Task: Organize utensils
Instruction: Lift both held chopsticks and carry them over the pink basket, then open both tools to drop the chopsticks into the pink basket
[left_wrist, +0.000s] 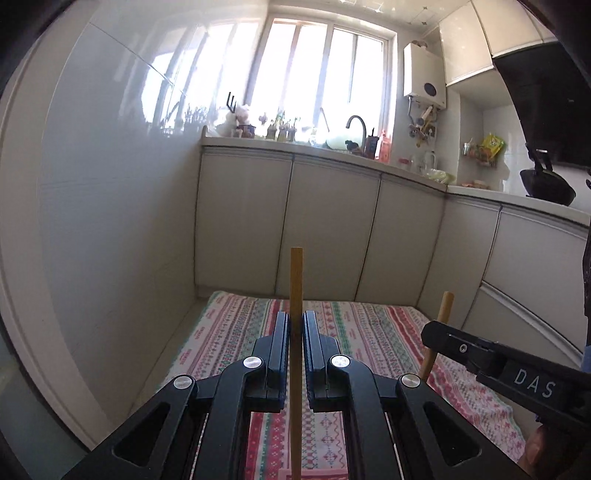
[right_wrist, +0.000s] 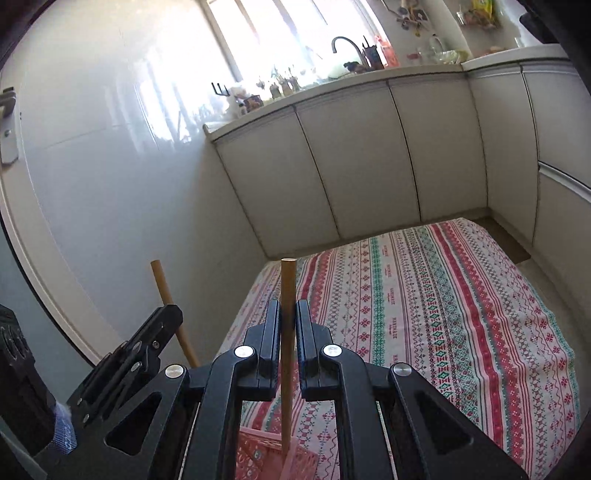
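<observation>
My left gripper (left_wrist: 295, 325) is shut on a wooden stick-like utensil (left_wrist: 296, 280) that stands upright between its jaws. My right gripper (right_wrist: 287, 314) is shut on a second wooden utensil (right_wrist: 287, 288), also upright. Each gripper shows in the other's view: the right one (left_wrist: 480, 350) with its stick (left_wrist: 443, 310) at the right, the left one (right_wrist: 147, 332) with its stick (right_wrist: 164, 284) at the left. A pink slotted basket (right_wrist: 273, 454) lies below the right gripper, with the stick's lower end over it. Both are above a patterned tablecloth (right_wrist: 443, 314).
White kitchen cabinets (left_wrist: 332, 221) run behind and to the right of the cloth-covered table. A glossy white wall (left_wrist: 110, 184) stands at the left. The counter holds a tap (left_wrist: 356, 125), bottles and a black wok (left_wrist: 546, 184).
</observation>
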